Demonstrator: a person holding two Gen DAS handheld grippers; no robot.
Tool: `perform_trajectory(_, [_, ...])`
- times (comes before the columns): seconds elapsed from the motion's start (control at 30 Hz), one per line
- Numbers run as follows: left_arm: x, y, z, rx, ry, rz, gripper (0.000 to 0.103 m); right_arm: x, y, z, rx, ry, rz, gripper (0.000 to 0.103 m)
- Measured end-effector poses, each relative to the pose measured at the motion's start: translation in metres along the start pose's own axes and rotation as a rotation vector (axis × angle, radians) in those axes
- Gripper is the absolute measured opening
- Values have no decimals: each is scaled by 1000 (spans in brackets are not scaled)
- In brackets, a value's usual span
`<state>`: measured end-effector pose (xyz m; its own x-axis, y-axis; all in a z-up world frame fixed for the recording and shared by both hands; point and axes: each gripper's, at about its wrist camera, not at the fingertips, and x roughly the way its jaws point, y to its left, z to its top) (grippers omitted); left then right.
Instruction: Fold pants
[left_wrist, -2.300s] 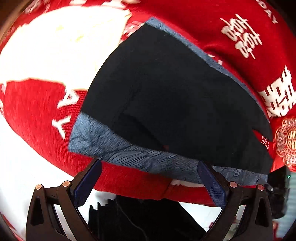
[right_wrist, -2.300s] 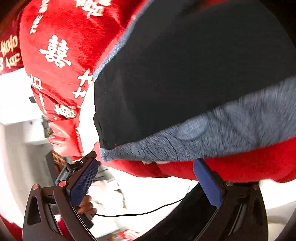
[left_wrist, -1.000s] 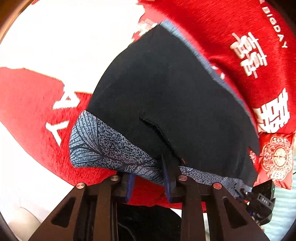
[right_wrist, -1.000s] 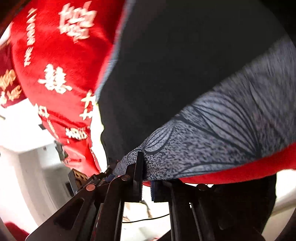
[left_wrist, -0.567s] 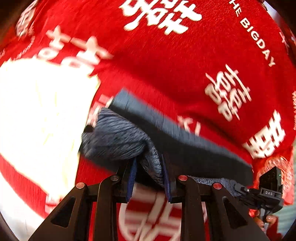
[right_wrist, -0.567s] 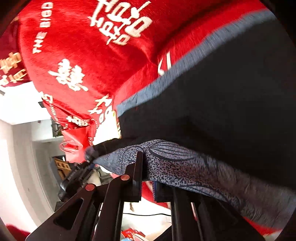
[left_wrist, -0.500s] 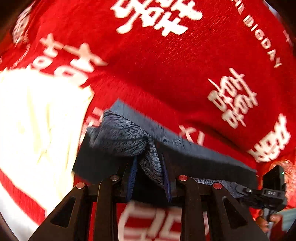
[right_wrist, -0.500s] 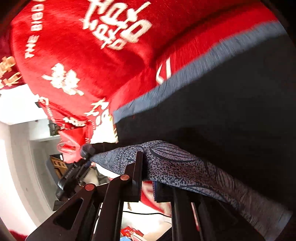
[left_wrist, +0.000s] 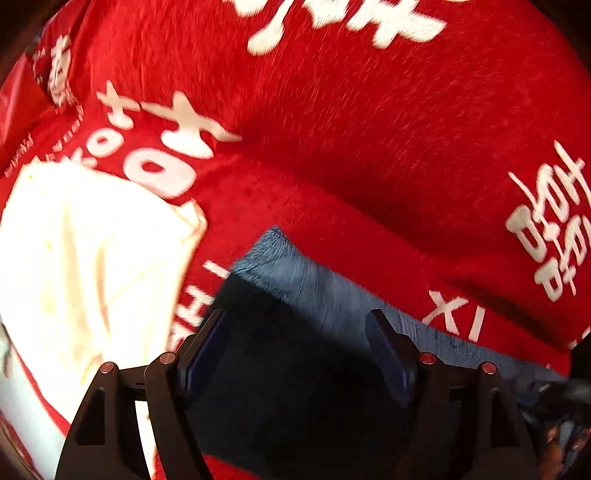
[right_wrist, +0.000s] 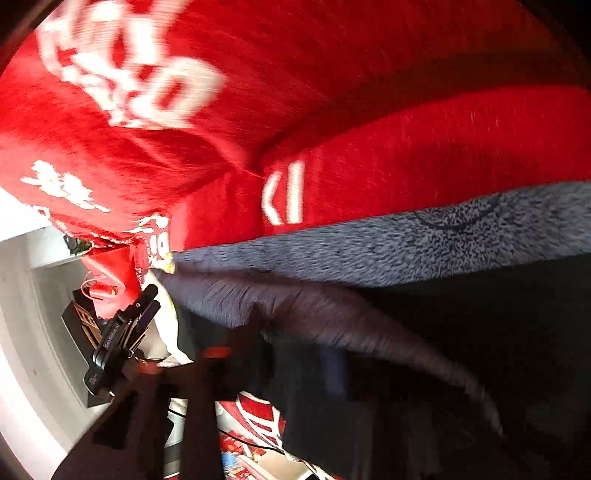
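Note:
The dark navy pants (left_wrist: 295, 387) with a blue-grey patterned band (left_wrist: 317, 284) lie folded on a red blanket (left_wrist: 369, 147). My left gripper (left_wrist: 295, 339) is open, its jaws apart over the folded edge, holding nothing. In the right wrist view the pants (right_wrist: 461, 350) fill the lower right, the patterned band (right_wrist: 406, 240) across the middle. My right gripper (right_wrist: 280, 354) is blurred and dark against the cloth; I cannot tell whether its jaws are apart.
The red blanket (right_wrist: 406, 129) carries white lettering. A white cloth (left_wrist: 81, 258) lies at the left of the pants. The left gripper (right_wrist: 122, 332) shows in the right wrist view at the blanket's edge, beside a white wall (right_wrist: 22, 332).
Both grippers carried the patterned edge over the pants toward the far edge. The left gripper has since opened and let go of the fabric. The right view has blurred.

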<state>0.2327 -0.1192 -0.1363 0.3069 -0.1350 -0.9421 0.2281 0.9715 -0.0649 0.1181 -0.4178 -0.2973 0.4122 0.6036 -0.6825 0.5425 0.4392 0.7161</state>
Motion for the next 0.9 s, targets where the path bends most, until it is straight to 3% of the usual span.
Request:
perform_trajectory(0.07, [-8,-5,-8,55,6,11,77,-14,13,-11,-37,-50,-7,63])
perform_trajectory(0.17, [10,-25,-20,141,51,28,77,-15,28,-26,-108,-36,-21,61])
perform_trajectory(0.23, [32,-37,-23,159,82,41,77,-5,32,-30,-161,-17,-90,59])
perform_trajectory(0.27, [44,-43,-24,163,87,66,77,3,32,-31,-186,-8,-138,53])
perform_trajectory(0.33, [59,-59,-24,203,45,151,88,17,24,-26,-225,-15,-240,49])
perform_trajectory(0.43, [65,-71,-21,233,33,196,89,19,19,-19,-242,-43,-251,48])
perform_trajectory(0.5, [60,-72,-19,224,63,174,89,11,21,-21,-220,-54,-222,48])
perform_trajectory(0.67, [19,-84,-43,277,87,114,89,-39,17,-47,-215,-120,-123,61])
perform_trajectory(0.9, [-18,-140,-126,441,193,-21,89,-104,-25,-117,-113,-201,-117,61])
